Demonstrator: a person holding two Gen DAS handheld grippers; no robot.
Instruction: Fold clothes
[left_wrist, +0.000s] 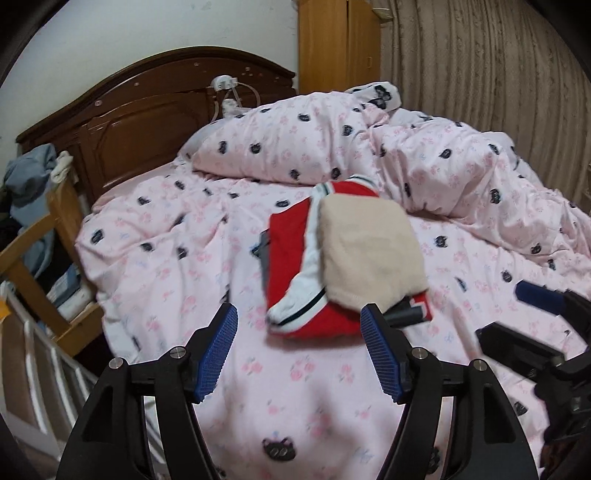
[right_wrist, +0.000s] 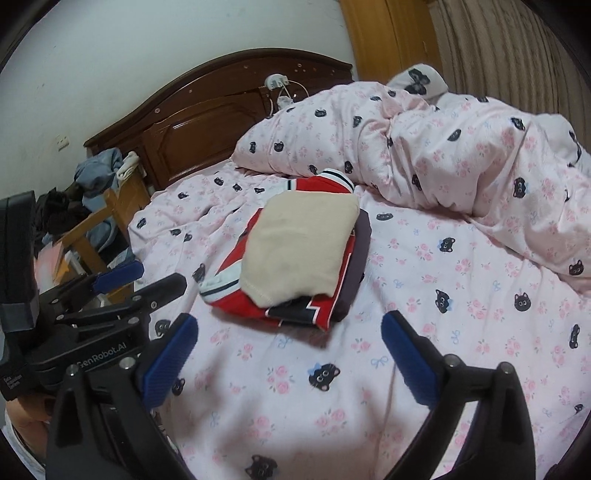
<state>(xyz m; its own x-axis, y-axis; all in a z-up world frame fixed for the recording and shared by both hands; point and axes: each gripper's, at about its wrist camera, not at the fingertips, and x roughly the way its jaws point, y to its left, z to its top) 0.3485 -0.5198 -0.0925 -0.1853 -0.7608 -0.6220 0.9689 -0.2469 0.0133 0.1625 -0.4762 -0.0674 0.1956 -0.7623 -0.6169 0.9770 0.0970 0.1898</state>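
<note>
A folded beige garment (left_wrist: 371, 251) (right_wrist: 301, 245) lies on top of a folded red, white and black garment (left_wrist: 290, 240) (right_wrist: 243, 301), with a dark purple piece (right_wrist: 358, 266) under them, stacked on the pink bed sheet (left_wrist: 295, 391) (right_wrist: 406, 332). My left gripper (left_wrist: 299, 354) is open just short of the stack, holding nothing. My right gripper (right_wrist: 290, 365) is open too, empty, a little before the stack's near edge. The right gripper (left_wrist: 543, 332) shows at the right of the left wrist view; the left gripper (right_wrist: 122, 291) shows at the left of the right wrist view.
A bunched pink duvet (left_wrist: 406, 155) (right_wrist: 443, 147) with black cat prints fills the far right of the bed. A dark wooden headboard (left_wrist: 147, 122) (right_wrist: 207, 125) stands behind. A wooden chair (left_wrist: 44, 251) (right_wrist: 96, 229) piled with clothes stands left of the bed. Beige curtains (left_wrist: 480, 55) hang at the right.
</note>
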